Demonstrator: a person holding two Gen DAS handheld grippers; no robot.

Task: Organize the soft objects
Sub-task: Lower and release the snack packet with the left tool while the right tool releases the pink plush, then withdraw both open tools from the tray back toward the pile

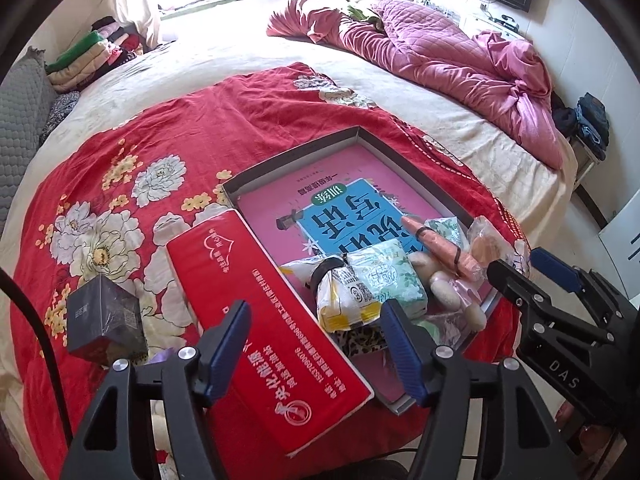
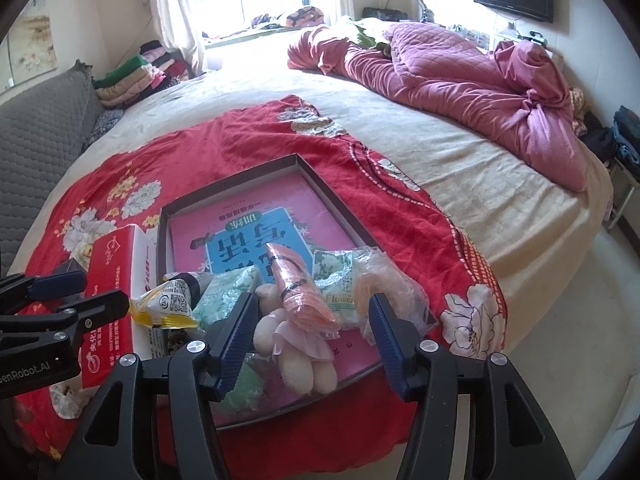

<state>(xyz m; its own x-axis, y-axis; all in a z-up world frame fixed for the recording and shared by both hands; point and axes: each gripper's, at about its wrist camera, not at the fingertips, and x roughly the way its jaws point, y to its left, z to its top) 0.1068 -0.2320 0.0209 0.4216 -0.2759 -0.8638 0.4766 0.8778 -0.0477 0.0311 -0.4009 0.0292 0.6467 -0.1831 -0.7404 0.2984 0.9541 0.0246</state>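
On bed tray point(image 2: 308, 168) | plush doll point(image 2: 296, 344) soft, light, squashy; pinch mid-body | right gripper point(image 2: 314, 332) agape, empty | left gripper point(image 1: 316, 344) agape, empty

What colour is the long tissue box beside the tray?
Red with white print, the tissue box shows best in the left wrist view.
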